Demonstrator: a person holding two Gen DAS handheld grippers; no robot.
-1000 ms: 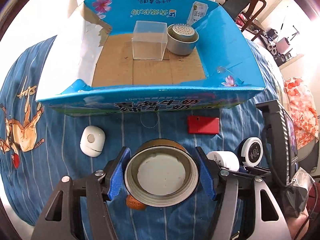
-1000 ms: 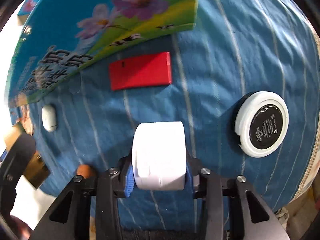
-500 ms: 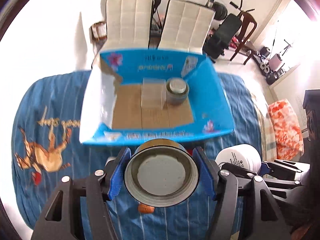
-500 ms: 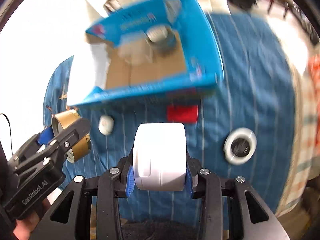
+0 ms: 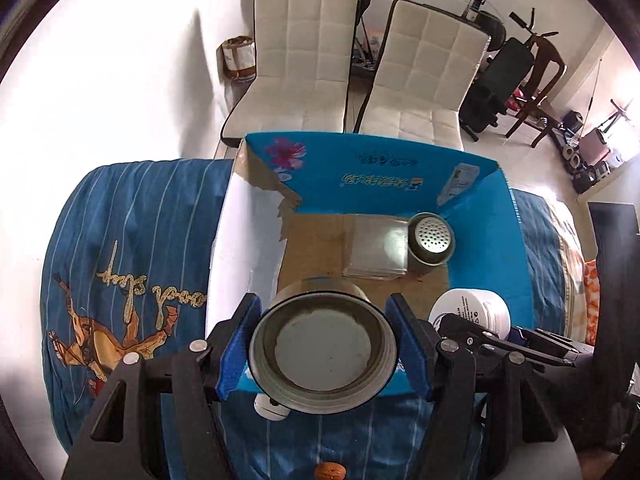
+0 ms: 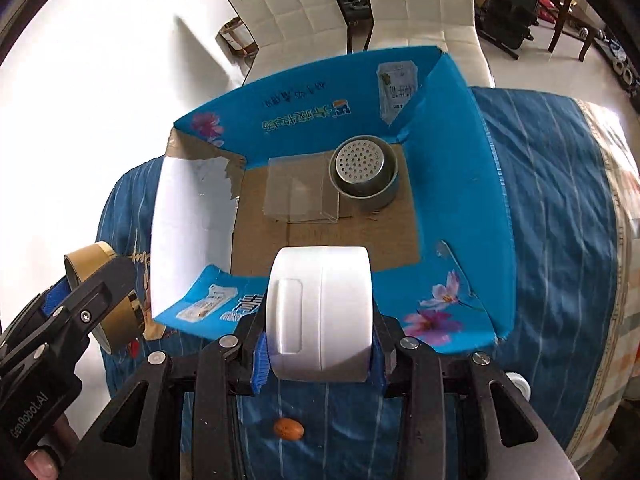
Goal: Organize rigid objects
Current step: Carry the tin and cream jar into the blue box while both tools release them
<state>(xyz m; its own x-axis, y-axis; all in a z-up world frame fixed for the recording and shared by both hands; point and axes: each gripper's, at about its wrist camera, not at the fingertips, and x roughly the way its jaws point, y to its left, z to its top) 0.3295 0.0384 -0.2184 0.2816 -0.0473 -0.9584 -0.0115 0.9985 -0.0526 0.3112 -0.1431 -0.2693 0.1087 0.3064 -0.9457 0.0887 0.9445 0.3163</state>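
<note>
- The left hand-held gripper (image 5: 324,350) pinches a gold-sided round tin (image 5: 323,347) between its blue pads, the tin's open mouth facing the camera; it is held in the air over the near wall of the blue cardboard box (image 5: 484,216).
- The right hand-held gripper (image 6: 318,354) is clamped on a white jar (image 6: 320,312), gripped on its flat ends and held over the box's near edge.
- In the left view the white jar sits just to the right of the tin; in the right view the tin shows at far left, beside the box's white left flap.
- Inside the box, on its brown floor, a clear plastic case (image 6: 298,190) stands touching a grey metal cup with a perforated insert (image 6: 364,170) near the back right corner.
- The box rests on a bed with a blue striped cover (image 6: 560,220).
- A small brown nut-like object (image 6: 287,428) lies on the cover below the right hand-held gripper.
- Two white padded chairs (image 5: 304,68) stand beyond the bed.
</note>
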